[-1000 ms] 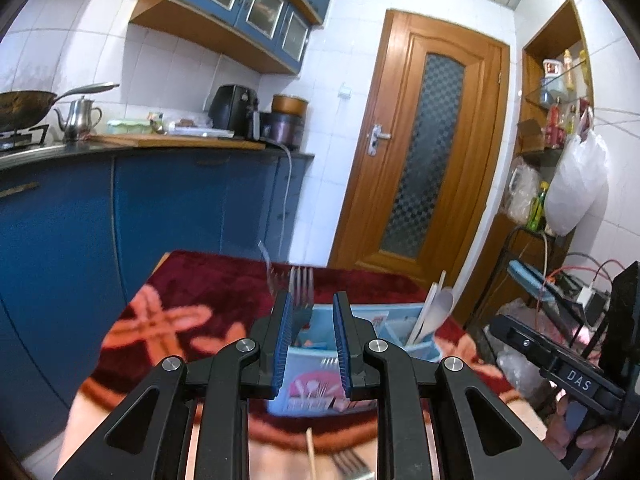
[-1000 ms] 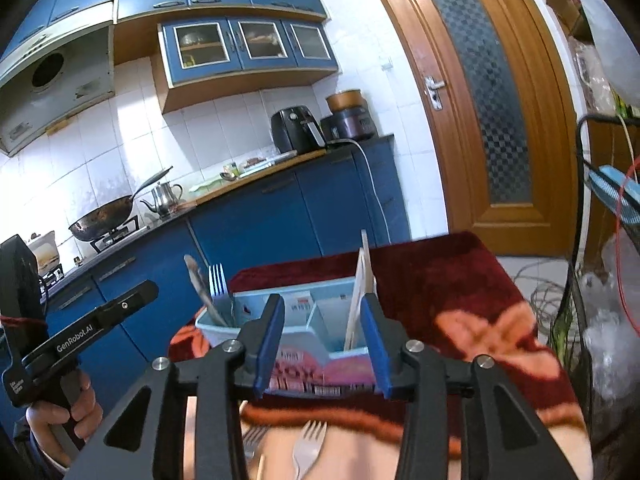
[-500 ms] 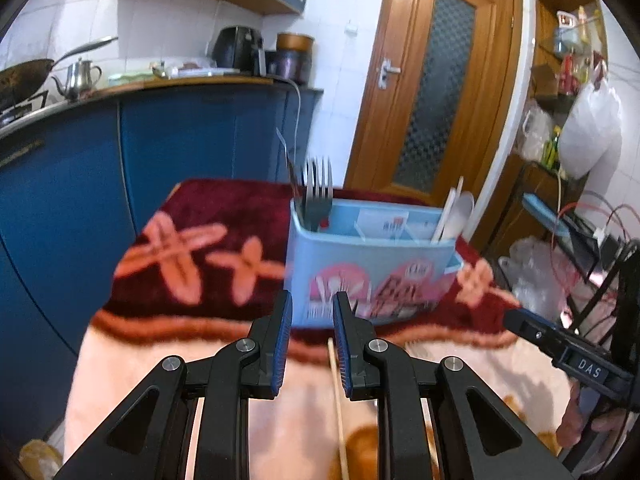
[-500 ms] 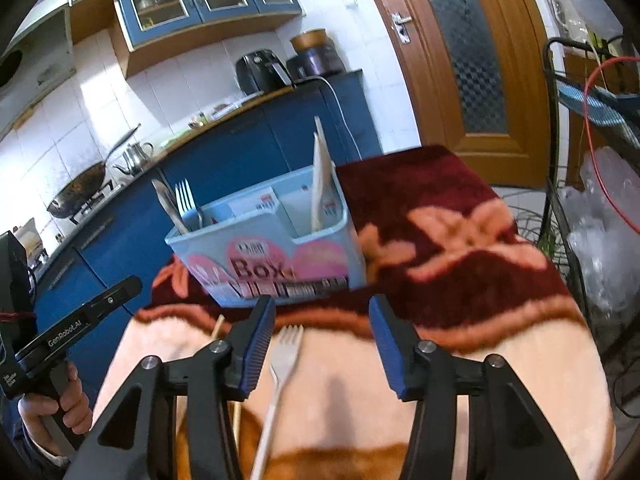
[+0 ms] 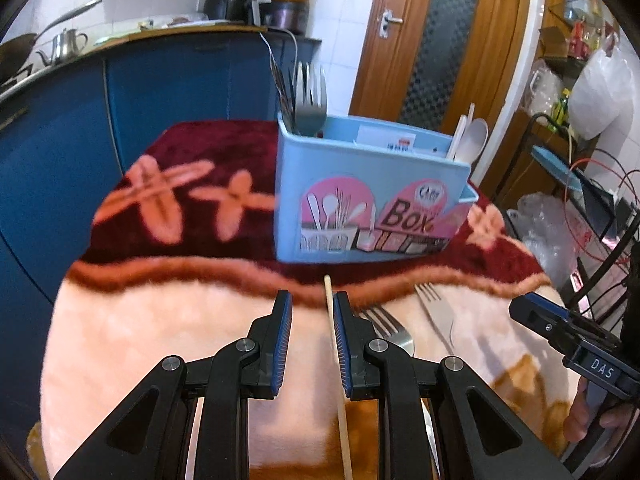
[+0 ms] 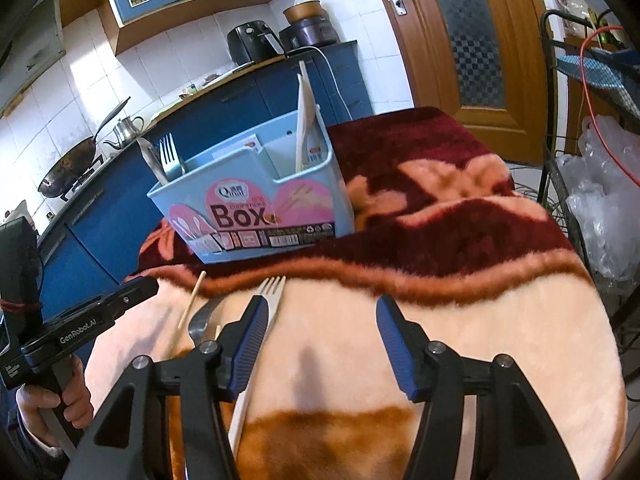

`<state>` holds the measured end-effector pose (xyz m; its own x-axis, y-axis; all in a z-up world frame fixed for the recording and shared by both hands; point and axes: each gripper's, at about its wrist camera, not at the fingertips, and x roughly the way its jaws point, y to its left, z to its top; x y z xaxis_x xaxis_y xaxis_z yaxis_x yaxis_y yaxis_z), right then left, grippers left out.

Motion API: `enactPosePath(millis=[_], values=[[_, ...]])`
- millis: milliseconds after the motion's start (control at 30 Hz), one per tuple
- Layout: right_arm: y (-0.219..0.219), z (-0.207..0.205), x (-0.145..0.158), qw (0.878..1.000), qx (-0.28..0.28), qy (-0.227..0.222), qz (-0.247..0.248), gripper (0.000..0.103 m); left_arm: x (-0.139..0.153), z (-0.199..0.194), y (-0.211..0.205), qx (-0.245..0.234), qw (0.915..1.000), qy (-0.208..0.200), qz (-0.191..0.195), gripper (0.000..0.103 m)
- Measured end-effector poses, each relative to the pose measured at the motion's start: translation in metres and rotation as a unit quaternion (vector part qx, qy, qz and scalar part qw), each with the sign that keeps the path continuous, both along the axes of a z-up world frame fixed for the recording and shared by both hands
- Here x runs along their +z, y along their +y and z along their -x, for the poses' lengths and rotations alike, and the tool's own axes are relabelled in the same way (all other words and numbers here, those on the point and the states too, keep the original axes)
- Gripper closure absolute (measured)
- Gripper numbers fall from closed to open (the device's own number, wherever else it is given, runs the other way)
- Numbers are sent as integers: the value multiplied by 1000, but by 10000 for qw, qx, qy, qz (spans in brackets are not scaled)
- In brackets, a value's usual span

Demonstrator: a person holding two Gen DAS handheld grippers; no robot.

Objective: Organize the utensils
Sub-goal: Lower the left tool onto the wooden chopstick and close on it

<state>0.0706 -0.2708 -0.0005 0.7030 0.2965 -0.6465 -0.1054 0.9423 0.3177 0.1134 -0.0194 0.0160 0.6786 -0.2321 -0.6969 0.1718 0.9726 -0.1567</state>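
**Both grippers low over blanket, utensils loose in front of the caddy**

Blanket (image 5: 160, 340): plush, peach near the fingers, dark red with peach flowers beyond them. It covers the whole work surface under both grippers.

Blue caddy (image 5: 372, 208): printed "Box", upright on the dark red band, ahead of both sets of fingertips and well apart from them. A metal fork (image 5: 310, 104) stands tines-up in its left end compartment; pale utensils (image 5: 470, 136) stand in its right end. Middle compartments: contents not readable.

Left gripper (image 5: 310, 302): jaws parted only narrowly, nothing pinched. A thin wooden chopstick (image 5: 334, 344) lies on the blanket and runs lengthwise through the gap, close along the inner face of the right finger; contact with that pad cannot be told. Its far tip reaches just past the fingertips toward the caddy.

Right gripper (image 6: 320, 308): jaws have just been opening and stand wide apart; only bare blanket shows between the tips. A white fork (image 6: 266, 308) lies tines toward the caddy, crossing at the left fingertip; its handle passes under that finger.

Steel fork (image 5: 386, 326): flat on the blanket, just right of the left gripper's right finger, partly hidden by it. In the right wrist view it is left of the left finger.
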Motion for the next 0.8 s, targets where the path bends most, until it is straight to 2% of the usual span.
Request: enactPosePath(millis=[400, 600, 800], values=[[-4, -3, -13, 9998, -7, 189, -66, 42, -20, -14, -16, -182, 9989, 416, -151, 82], [-7, -3, -17, 9997, -17, 231, -101, 42, -30, -33, -23, -382, 9961, 794, -28, 82], [-10, -4, -19, 9995, -46, 270, -140, 41, -31, -44, -28, -414, 9950, 899, -118, 82]])
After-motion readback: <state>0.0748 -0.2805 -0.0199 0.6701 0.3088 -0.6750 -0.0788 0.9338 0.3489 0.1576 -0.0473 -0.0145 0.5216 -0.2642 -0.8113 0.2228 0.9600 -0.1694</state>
